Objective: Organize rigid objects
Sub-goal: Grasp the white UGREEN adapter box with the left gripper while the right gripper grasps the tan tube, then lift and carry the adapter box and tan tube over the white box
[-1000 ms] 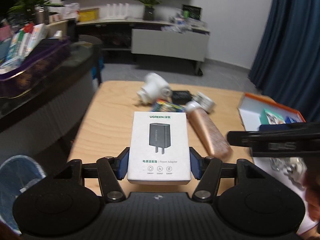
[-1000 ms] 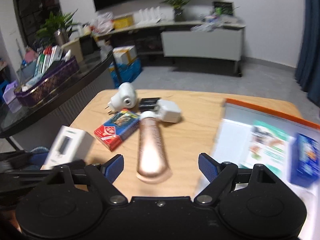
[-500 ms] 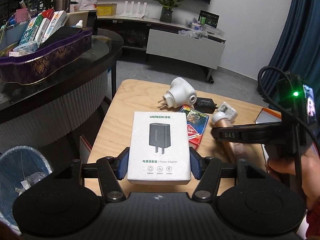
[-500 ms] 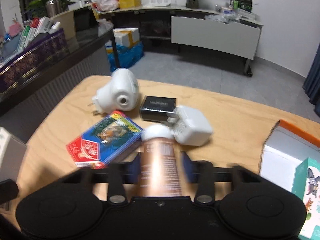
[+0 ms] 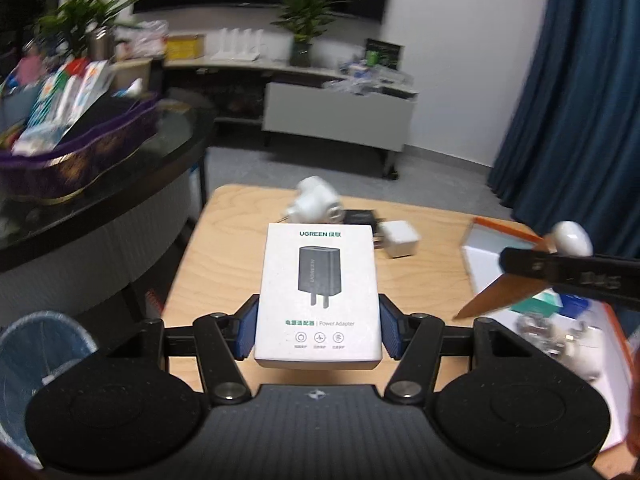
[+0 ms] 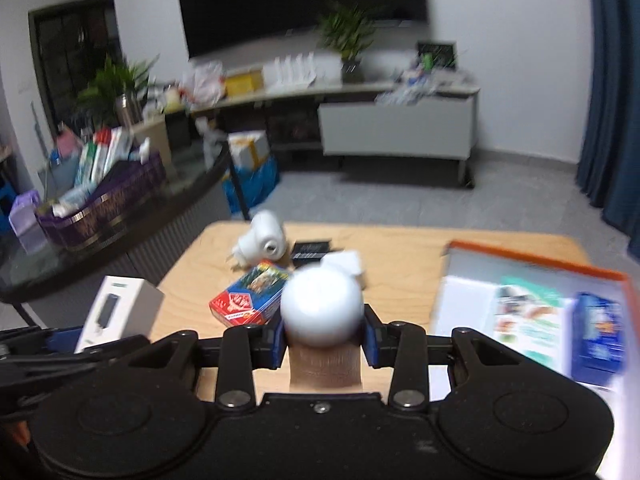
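1. Nearest the left wrist camera, the left gripper (image 5: pixel 318 330) clamps the white adapter box (image 5: pixel 318 292) by its two long sides, held above the wooden table (image 5: pixel 224 264).
2. Beside it, the right gripper (image 6: pixel 323 336) is clenched on the copper bottle (image 6: pixel 325 368) just under its white cap (image 6: pixel 322 306), lifted clear of the table.
3. To do this well, carry both level over the open orange-edged box (image 6: pixel 540 266) before lowering, I judge; the round bottle may slip.
4. Readable print on the adapter box: "UGREEN" and "Power Adapter".
5. Farther off lie the playing-card pack (image 6: pixel 250 300) and the white plug (image 6: pixel 262 240).
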The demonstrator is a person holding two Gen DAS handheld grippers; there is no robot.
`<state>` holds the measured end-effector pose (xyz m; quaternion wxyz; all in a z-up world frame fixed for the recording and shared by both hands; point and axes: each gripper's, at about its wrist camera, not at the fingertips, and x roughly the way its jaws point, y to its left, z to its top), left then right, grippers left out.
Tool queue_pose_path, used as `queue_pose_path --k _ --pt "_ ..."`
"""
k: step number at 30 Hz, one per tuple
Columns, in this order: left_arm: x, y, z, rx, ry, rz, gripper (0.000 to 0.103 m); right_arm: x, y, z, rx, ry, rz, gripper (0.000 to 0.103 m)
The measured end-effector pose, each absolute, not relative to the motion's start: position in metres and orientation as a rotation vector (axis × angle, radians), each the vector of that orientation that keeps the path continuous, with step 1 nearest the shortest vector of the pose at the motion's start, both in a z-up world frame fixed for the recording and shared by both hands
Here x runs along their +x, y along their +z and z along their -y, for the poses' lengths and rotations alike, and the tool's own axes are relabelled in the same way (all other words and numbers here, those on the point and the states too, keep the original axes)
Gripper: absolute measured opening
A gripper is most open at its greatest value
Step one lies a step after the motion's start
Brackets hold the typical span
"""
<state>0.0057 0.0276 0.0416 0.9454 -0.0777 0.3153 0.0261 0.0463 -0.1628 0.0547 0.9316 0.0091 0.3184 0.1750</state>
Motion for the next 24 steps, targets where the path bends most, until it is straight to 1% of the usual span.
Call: queue_pose_path --k 3,10,17,24 --pt "0.002 0.058 -0.002 -0.126 -0.004 -0.615 0.06 0.019 0.075 0.192 0.062 0.307 -0.606 0.045" --pt "-0.009 0.08 0.064 -0.13 -0.148 -0.578 0.06 -0.034 0.095 0.258 0.101 0.155 -0.557 0.045" --pt "-0.024 0.075 0.111 -0.099 -0.232 -0.572 0.06 -0.07 0.096 0.314 0.12 0.03 -0.561 0.045" --pt "-0.026 0.055 0.125 -0.091 -0.237 -0.607 0.06 -0.086 0.08 0.332 0.114 -0.008 -0.589 0.045"
